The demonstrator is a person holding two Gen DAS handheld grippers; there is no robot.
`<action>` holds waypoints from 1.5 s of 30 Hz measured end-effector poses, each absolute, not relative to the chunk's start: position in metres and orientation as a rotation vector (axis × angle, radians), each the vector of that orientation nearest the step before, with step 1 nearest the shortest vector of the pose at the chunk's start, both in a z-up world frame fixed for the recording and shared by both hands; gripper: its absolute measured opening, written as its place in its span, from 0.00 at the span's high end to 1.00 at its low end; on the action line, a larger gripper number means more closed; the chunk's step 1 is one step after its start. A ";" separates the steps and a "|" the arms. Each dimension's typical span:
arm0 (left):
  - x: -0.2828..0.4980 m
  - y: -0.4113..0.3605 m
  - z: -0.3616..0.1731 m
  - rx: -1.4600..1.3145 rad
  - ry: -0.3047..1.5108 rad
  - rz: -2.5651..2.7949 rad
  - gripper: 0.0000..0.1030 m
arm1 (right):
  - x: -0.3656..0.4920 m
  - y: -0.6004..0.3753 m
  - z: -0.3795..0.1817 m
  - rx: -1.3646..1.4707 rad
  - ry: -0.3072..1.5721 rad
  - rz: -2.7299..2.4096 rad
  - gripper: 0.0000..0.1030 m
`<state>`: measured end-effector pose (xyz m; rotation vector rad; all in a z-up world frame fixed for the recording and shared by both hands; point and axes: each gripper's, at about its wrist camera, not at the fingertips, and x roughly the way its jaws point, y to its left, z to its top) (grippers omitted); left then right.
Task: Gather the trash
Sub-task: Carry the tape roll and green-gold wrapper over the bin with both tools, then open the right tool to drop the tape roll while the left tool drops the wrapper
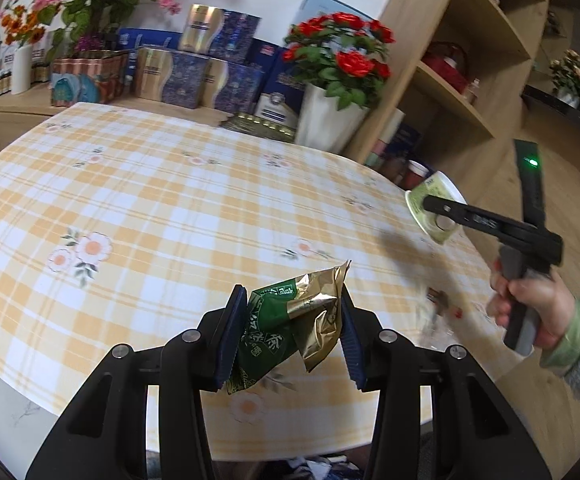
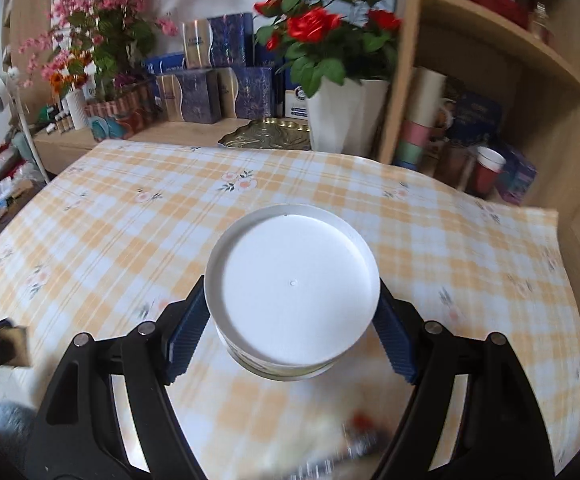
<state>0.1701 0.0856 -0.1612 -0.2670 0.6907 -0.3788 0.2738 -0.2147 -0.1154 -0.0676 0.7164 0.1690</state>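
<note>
My left gripper (image 1: 292,336) is shut on a crumpled green and gold tea wrapper (image 1: 290,324) and holds it above the near edge of the checked table (image 1: 169,200). My right gripper (image 2: 290,332) is shut on a round white paper bowl (image 2: 292,280), bottom toward the camera, held above the table (image 2: 129,220). In the left wrist view the right gripper (image 1: 442,216) and its bowl (image 1: 430,208) hang over the table's right edge. A blurred piece of small trash (image 1: 438,300) lies on the table near the right hand; it also shows blurred in the right wrist view (image 2: 354,440).
A white pot of red roses (image 1: 330,120) stands behind the table, beside stacked blue and gold boxes (image 1: 193,76) and pink flowers (image 1: 85,4). A wooden shelf unit (image 1: 470,80) with cups and a red pot rises on the right.
</note>
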 end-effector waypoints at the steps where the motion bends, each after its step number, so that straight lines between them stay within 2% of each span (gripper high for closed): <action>1: 0.166 0.081 -0.159 -0.258 0.689 -0.391 0.58 | 0.262 -0.220 -0.114 -0.052 0.715 0.167 0.26; 13: 0.101 0.027 -0.154 -0.145 0.713 -0.518 0.58 | 0.107 -0.247 -0.104 0.005 0.643 0.183 0.26; 23: 0.059 0.017 -0.167 -0.119 0.745 -0.534 0.58 | 0.026 -0.243 -0.137 0.050 0.669 0.224 0.26; 32: 0.037 0.017 -0.173 -0.100 0.742 -0.527 0.58 | -0.011 -0.223 -0.192 0.041 0.770 0.253 0.26; 45: 0.023 0.031 -0.192 -0.131 0.752 -0.475 0.58 | 0.005 -0.206 -0.247 0.068 0.921 0.314 0.26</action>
